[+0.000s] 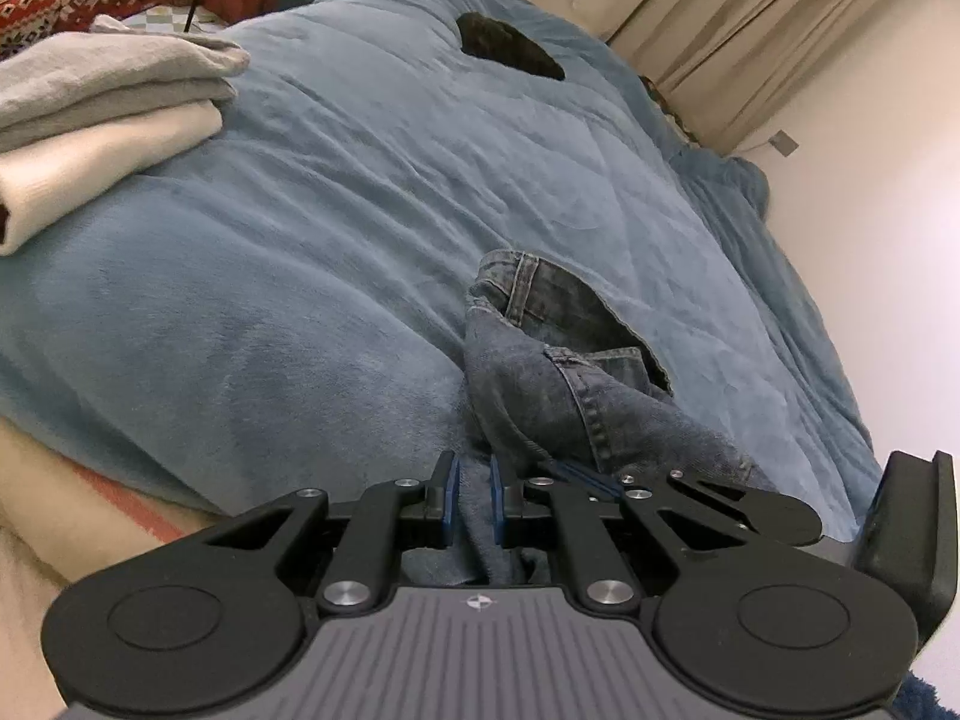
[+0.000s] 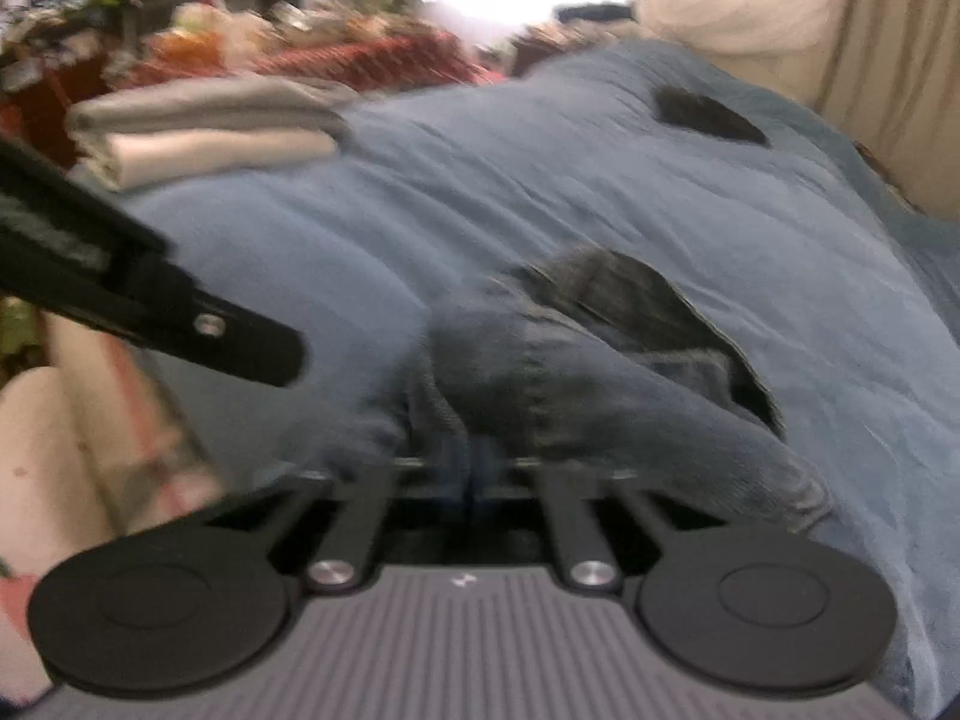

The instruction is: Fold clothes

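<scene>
So where this stands: there's already a neat stack of folded clothes (image 1: 102,120) sitting on the bed's blue blanket (image 1: 312,252) up around 10 o'clock in the left wrist view, a grey piece on top and a cream one under it, so I'd guess a good part of the pile is done. The piece in hand now is a pair of dark jeans (image 1: 558,360), bunched up and draped over the near edge of the bed, roughly dead centre toward 6 o'clock in both views, with a hem or waistband edge poking up toward 12. The left claw (image 1: 474,501) has its blue pads slightly apart with denim running between them; looks like it's pinching the fabric. The right claw (image 2: 474,480) is buried in the jeans and that view is badly blurred, so I honestly can't tell if it's clamped or not. In the right wrist view the left claw's black body pokes in at 9 o'clock, so the two are close together. There's also a small dark item (image 1: 510,51) lying farther up the bed around 1 o'clock; no idea what it is, maybe another garment waiting. So my read: the jeans aren't folded at all yet. They need spreading flat, then folding and stacking.
</scene>
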`<state>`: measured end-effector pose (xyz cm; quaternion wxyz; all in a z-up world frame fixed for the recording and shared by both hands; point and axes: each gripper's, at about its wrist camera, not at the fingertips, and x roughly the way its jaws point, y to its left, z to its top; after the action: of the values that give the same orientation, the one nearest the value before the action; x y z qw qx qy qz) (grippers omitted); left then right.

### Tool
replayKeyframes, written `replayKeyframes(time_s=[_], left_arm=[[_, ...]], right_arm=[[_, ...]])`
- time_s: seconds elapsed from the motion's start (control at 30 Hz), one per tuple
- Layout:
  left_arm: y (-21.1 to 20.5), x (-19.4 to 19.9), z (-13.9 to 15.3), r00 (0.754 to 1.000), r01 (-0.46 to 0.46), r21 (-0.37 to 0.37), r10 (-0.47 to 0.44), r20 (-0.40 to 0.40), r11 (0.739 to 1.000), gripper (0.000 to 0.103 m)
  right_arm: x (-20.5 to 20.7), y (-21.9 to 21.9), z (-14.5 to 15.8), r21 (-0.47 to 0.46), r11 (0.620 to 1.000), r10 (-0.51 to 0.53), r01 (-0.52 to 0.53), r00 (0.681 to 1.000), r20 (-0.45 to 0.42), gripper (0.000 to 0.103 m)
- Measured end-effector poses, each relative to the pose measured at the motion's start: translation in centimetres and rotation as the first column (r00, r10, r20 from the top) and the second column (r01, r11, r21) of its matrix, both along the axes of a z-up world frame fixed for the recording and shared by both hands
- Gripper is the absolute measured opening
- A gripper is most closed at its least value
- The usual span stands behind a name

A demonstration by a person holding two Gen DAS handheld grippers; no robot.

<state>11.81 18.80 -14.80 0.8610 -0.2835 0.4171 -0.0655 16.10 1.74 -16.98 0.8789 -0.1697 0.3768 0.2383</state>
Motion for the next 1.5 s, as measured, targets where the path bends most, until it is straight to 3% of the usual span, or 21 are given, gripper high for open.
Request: replayKeyframes(time_s=[0.1, 0.27, 0.43, 0.57, 0.7, 0.83, 0.93, 0.97, 1.03, 1.23, 1.33, 1.5], left_arm=[[-0.5, 0.6, -0.3, 1.0, 0.013, -0.015, -0.013, -0.013, 1.0, 0.009], [-1.9, 1.1, 0.1, 0.999, 0.043, -0.001, -0.043, -0.004, 0.999, 0.009], [-3.9, 1.4, 1.1, 0.998, 0.069, 0.03, -0.069, 0.006, 0.997, 0.009], [-5.8, 1.5, 1.9, 0.996, 0.09, 0.078, -0.091, 0.019, 0.993, 0.013], [-7.5, 1.8, 2.3, 0.994, 0.1, 0.118, -0.103, 0.019, 0.988, 0.017], [-8.1, 2.3, 2.5, 0.995, 0.096, 0.146, -0.099, 0.01, 0.985, 0.017], [-7.6, 2.5, 2.5, 0.997, 0.083, 0.151, -0.083, 0.0, 0.985, 0.019], [-7.3, 2.6, 2.6, 0.997, 0.075, 0.148, -0.075, -0.005, 0.986, 0.02], [-6.4, 2.9, 2.6, 0.998, 0.056, 0.124, -0.055, -0.013, 0.991, 0.02], [-4.3, 3.7, 4.1, 0.999, -0.008, 0.111, 0.004, 0.038, 0.994, 0.026], [-4.2, 5.1, 4.3, 0.999, -0.001, 0.138, -0.006, 0.05, 0.99, 0.028], [-4.4, 8.8, 2.6, 0.999, 0.042, 0.157, -0.041, -0.008, 0.987, 0.029]], right_arm=[[0.1, -1.8, 1.6, 0.053, 0.998, -0.045, 0.045, 0.999, 0.015, 0.001], [0.1, -6.6, 5.6, 0.096, 0.982, -0.171, 0.16, 0.978, 0.121, 0.001], [1.1, -13.8, 8.5, 0.128, 0.937, -0.345, 0.326, 0.921, 0.183, 0.0], [1.3, -19.6, 9.4, 0.134, 0.883, -0.469, 0.449, 0.853, 0.229, 0.0], [1.5, -26.0, 8.4, 0.14, 0.816, -0.578, 0.561, 0.793, 0.193, 0.001], [0.8, -31.7, 6.1, 0.176, 0.767, -0.635, 0.617, 0.769, 0.07, 0.002], [-0.1, -34.9, 5.0, 0.237, 0.74, -0.645, 0.63, 0.764, -0.015, 0.006], [-0.3, -35.7, 5.0, 0.256, 0.734, -0.645, 0.63, 0.764, -0.03, 0.012], [-0.6, -36.5, 5.2, 0.273, 0.728, -0.645, 0.629, 0.763, -0.036, 0.014], [1.8, -34.9, 7.7, 0.264, 0.767, -0.61, 0.584, 0.792, 0.018, 0.028], [5.1, -33.8, 8.5, 0.265, 0.791, -0.577, 0.551, 0.817, 0.023, 0.033], [10.1, -33.7, 9.3, 0.268, 0.818, -0.525, 0.509, 0.851, -0.014, 0.04]])
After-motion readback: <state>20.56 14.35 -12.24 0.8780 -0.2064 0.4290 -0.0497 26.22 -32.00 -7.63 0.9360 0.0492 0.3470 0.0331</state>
